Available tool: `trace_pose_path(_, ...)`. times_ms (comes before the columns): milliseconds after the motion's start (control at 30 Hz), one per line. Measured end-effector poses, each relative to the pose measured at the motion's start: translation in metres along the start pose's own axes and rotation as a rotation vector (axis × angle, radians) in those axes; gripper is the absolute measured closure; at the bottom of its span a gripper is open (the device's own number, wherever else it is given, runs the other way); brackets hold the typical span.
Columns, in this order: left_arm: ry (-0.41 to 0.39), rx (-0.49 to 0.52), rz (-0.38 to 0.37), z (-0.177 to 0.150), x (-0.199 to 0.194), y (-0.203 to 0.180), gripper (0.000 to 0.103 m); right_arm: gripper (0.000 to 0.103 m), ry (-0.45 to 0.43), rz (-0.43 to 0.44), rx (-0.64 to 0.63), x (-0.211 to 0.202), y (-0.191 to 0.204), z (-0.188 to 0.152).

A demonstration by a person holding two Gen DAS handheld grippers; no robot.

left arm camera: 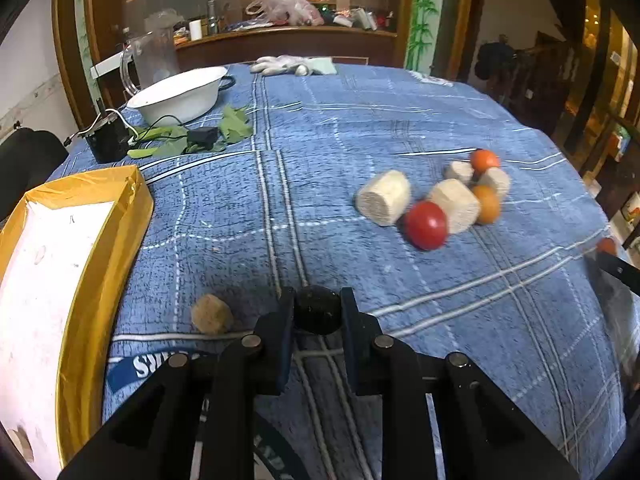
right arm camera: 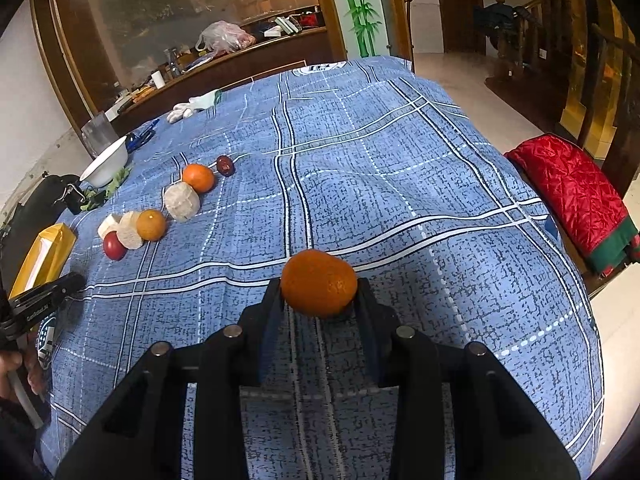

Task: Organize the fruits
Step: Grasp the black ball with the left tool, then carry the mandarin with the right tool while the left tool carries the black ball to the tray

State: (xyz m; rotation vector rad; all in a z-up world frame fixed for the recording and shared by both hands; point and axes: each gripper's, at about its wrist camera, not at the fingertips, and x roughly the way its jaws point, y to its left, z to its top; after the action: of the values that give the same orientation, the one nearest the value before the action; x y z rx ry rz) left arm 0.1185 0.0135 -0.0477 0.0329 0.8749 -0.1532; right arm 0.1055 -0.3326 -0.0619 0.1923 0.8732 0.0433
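Note:
My left gripper [left arm camera: 317, 301] is shut on a dark round fruit [left arm camera: 317, 314] just above the blue checked tablecloth [left arm camera: 320, 152]. A yellow box [left arm camera: 100, 240] with a white inside lies to its left. Further right sits a cluster: a red tomato [left arm camera: 426, 224], two oranges [left arm camera: 486, 204] and several beige cut chunks [left arm camera: 384, 198]. My right gripper [right arm camera: 319, 286] is shut on an orange [right arm camera: 319, 283] over the cloth. From the right wrist view the same cluster [right arm camera: 150, 224] lies far left, with a dark red date [right arm camera: 225, 165] behind it.
A small tan piece [left arm camera: 212, 314] lies beside my left fingers. A white bowl [left arm camera: 180, 94], green leaves [left arm camera: 236, 124] and a black device [left arm camera: 108, 140] occupy the far left. Gloves [left arm camera: 280, 65] rest at the far edge. A red quilted cushion [right arm camera: 572, 196] sits off the table's right side.

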Motion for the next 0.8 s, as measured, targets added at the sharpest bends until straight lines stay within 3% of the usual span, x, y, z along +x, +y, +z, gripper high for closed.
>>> trace_pose_path(300, -0.042, -0.023, -0.006, -0.02, -0.039, -0.012, 0.083, 0.066, -0.04, 0.002, -0.051, -0.007, 0.012, 0.0)
trace_pose_path(533, -0.071, -0.045, -0.014, -0.037, -0.064, -0.005, 0.083, 0.066, -0.092, 0.022, -0.158, -0.025, 0.049, -0.009)
trace_pose_path(800, -0.102, -0.088, 0.008, -0.041, -0.077, 0.004, 0.083, 0.066, -0.083, 0.057, -0.256, -0.04, 0.095, -0.018)
